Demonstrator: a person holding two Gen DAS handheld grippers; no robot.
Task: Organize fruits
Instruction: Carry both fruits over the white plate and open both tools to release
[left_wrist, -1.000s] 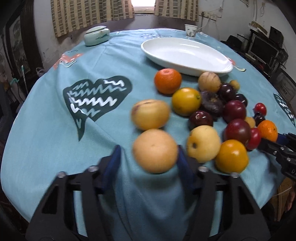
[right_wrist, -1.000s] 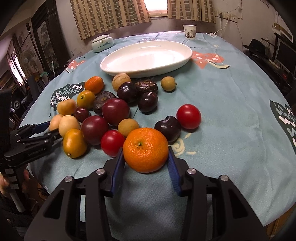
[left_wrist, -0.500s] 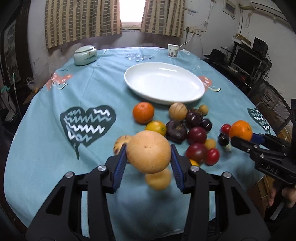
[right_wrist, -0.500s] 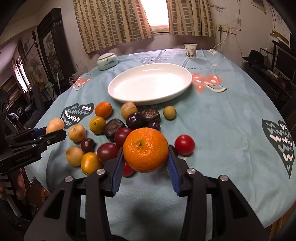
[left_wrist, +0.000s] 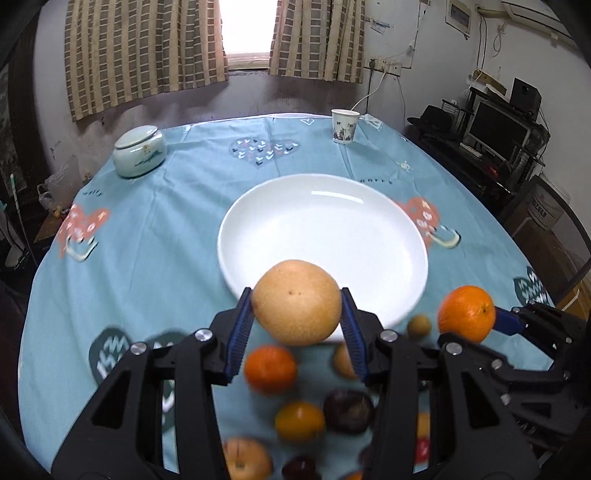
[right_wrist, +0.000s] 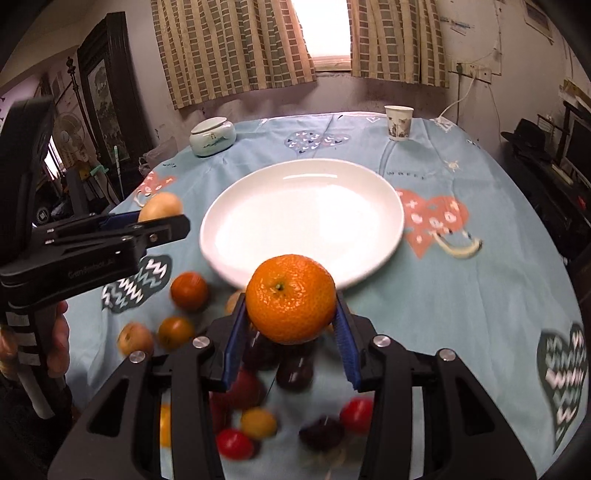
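Both fruits have risen off the table since a second ago: the left gripper (left_wrist: 296, 325) clamps a pear (left_wrist: 296, 302), the right gripper (right_wrist: 290, 325) an orange (right_wrist: 290, 298), before the plate (right_wrist: 236, 206). Loose fruit (right_wrist: 189, 290) lies blurred below; jar (left_wrist: 138, 150) and cup (left_wrist: 344, 125) stand beyond.

My two matte black plastic grippers (left_wrist: 297, 325) (right_wrist: 291, 326) carry ribbed blue finger pads (left_wrist: 240, 332), round silver screws (left_wrist: 202, 335) and faint grey lettering (right_wrist: 90, 274).
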